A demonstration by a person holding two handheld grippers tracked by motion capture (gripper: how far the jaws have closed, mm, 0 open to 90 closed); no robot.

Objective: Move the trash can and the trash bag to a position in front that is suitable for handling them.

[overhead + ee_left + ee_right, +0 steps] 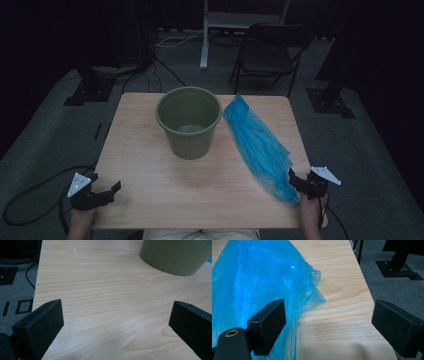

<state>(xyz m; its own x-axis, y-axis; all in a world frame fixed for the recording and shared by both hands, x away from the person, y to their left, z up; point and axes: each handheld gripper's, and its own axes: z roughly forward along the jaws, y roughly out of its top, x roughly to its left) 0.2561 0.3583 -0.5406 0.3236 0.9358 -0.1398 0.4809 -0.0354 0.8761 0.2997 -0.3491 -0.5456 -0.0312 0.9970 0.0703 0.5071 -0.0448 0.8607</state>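
An olive-green plastic bin (188,122) stands upright and empty at the middle of the wooden table (150,165). To its right a crumpled blue plastic bag (260,147) lies stretched from the far edge toward the near right corner. At the near left corner my left gripper (111,192) is open over bare wood. In the left gripper view its jaws (116,317) stand wide apart, with the bin (175,255) ahead at the upper right. My right gripper (301,179) is open at the bag's near end. In the right gripper view one jaw overlaps the bag (249,285) and bare wood lies between the jaws (332,317).
A dark folding chair (270,50) and a white stand leg (204,35) are beyond the table on grey carpet. Black stand bases (330,102) flank the table and cables (30,200) trail on the floor at the left. The table's right edge (367,295) runs close to my right gripper.
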